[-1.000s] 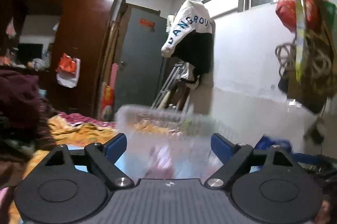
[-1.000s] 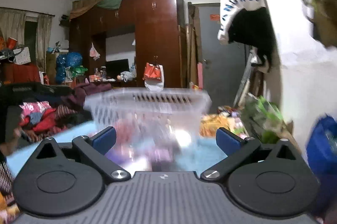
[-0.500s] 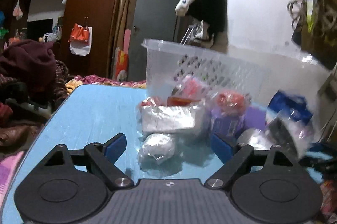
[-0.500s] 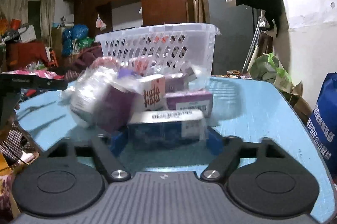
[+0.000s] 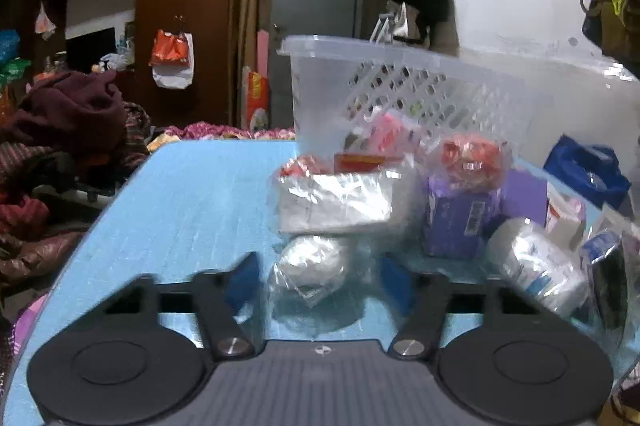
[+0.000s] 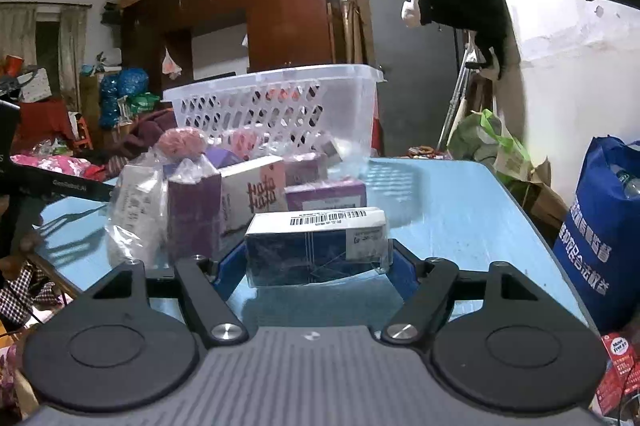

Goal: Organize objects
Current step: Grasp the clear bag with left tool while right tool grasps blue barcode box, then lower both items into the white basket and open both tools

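Blue table (image 5: 192, 194) is lying open and bare along its left side, its left edge dropping off toward heaped clothes (image 5: 68, 130); the clutter is crowding the middle and right. Left gripper (image 5: 320, 276) is sitting low over the tabletop, jaws closing around a small bagged white bundle (image 5: 310, 262); the bundle is lying between the blue pads, which are not clearly pressing on it. Just behind it a larger white bag (image 5: 336, 202) is resting, with a purple box (image 5: 456, 222) beside it and a clear basket (image 5: 400, 98) standing behind the pile. Right gripper (image 6: 316, 258) is straddling a dark blue box (image 6: 320, 246) with a barcode label on top; the jaws are standing partly spread and both pads are lying along the box's ends, apparently touching. Left of it a purple carton (image 6: 196, 214) is standing upright, with the basket (image 6: 276, 106) further back. The right part of the table (image 6: 460, 218) is lying clear up to its rim, where a blue bag (image 6: 604, 230) is hanging close.
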Demonstrator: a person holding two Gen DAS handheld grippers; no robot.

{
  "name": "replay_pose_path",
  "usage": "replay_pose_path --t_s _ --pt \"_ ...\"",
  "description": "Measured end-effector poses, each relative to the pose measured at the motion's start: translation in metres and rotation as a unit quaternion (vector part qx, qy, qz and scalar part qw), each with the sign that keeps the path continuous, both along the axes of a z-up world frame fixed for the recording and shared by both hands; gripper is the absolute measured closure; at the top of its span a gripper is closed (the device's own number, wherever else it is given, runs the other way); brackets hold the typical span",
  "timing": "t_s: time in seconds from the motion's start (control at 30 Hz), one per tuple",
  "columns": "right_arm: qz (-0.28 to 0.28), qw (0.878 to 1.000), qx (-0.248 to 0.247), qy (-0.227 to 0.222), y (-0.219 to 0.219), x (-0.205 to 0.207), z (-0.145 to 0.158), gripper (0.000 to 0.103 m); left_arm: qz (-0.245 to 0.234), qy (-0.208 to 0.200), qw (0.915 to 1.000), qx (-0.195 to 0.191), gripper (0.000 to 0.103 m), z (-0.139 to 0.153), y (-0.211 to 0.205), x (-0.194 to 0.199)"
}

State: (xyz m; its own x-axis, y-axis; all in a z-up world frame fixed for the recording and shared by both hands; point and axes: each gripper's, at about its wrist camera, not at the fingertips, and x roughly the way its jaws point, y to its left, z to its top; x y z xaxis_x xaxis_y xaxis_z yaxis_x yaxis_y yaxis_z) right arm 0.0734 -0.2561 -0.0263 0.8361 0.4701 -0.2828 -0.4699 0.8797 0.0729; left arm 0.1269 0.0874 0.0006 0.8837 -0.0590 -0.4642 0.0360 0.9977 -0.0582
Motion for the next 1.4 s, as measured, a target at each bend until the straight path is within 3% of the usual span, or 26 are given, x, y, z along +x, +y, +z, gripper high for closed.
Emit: replay_pose_path --t_s 0.07,0.63,0.73,0.87,1.0,1.07,1.17,1.23,1.27,1.3,1.33,1.4 --pt "-0.003 1.000 -0.002 -0.001 0.000 0.000 -0.001 0.027 0.005 -0.007 1.0000 -0.001 0.055 -0.001 0.001 -0.003" --pt "-0.020 0.999 0.028 -0.033 -0.014 -0.004 0.010 0.028 -0.021 -0.142 0.9880 -0.057 0.055 0.010 0.016 -0.059" --pt "-0.021 0.998 0.032 -0.057 -0.010 -0.001 0.027 0.028 -0.035 -0.156 0.9842 -0.076 0.055 0.021 0.014 -0.057" --pt "0.016 0.993 0.064 -0.100 0.009 0.020 0.080 0.028 -0.072 -0.176 0.9778 -0.087 0.055 0.063 -0.001 -0.031" --pt "0.018 0.993 0.007 -0.114 0.063 0.076 0.131 0.028 -0.078 -0.151 0.9807 -0.096 0.055 0.107 -0.016 0.029" --pt "0.019 0.996 -0.021 -0.086 0.087 0.111 0.143 0.028 -0.073 -0.117 0.9859 -0.095 0.055 0.119 -0.023 0.067" --pt "0.029 0.999 -0.026 -0.039 0.104 0.150 0.146 0.028 -0.052 -0.073 0.9920 -0.090 0.055 0.121 -0.028 0.109" --pt "0.024 0.998 -0.047 -0.033 0.114 0.161 0.144 0.027 -0.040 -0.050 0.9932 -0.098 0.053 0.116 -0.028 0.128" --pt "0.024 0.997 -0.061 -0.030 0.118 0.164 0.143 0.026 -0.032 -0.049 0.9937 -0.096 0.044 0.114 -0.029 0.133" --pt "0.017 0.997 -0.071 -0.031 0.121 0.165 0.142 0.024 -0.031 -0.047 0.9944 -0.090 0.036 0.111 -0.028 0.134" --pt "0.011 0.997 -0.073 -0.035 0.121 0.163 0.141 0.015 -0.030 -0.046 0.9950 -0.083 0.026 0.108 -0.030 0.134" --pt "0.007 0.997 -0.057 -0.041 0.112 0.150 0.141 0.000 -0.022 -0.061 0.9950 -0.077 0.026 0.105 -0.027 0.124"
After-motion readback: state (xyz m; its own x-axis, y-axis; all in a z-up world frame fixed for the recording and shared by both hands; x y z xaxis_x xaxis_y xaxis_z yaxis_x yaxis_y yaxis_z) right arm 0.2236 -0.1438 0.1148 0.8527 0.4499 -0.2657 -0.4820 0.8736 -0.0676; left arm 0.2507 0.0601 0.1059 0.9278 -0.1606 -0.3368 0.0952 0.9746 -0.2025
